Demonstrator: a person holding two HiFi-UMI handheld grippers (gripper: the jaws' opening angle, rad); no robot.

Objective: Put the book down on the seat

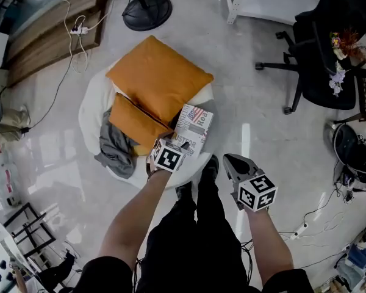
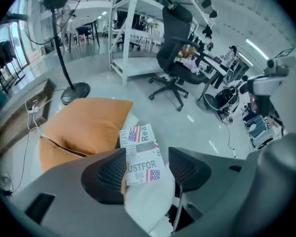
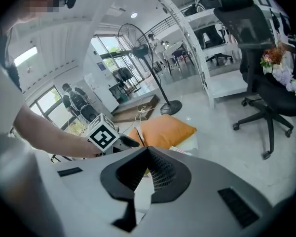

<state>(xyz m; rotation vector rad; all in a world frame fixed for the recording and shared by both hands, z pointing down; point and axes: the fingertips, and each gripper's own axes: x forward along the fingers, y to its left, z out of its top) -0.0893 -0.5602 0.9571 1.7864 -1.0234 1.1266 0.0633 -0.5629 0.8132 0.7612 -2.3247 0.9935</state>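
book (image 1: 193, 129) lies flat on the white seat (image 1: 90, 112), at its near-right edge, touching the orange cushions (image 1: 158, 78) (looks placed to me). The left hand-held gripper (image 2: 147, 169) is the nearer one: jaws wide apart and gripping nothing. The book is below and just ahead of it, long axis running away from the person. The right hand-held gripper (image 3: 147, 174) has its jaws together, empty, off over the floor. A grey cloth (image 1: 116, 148) sits on the seat's left. Nothing blocks pulling clear.
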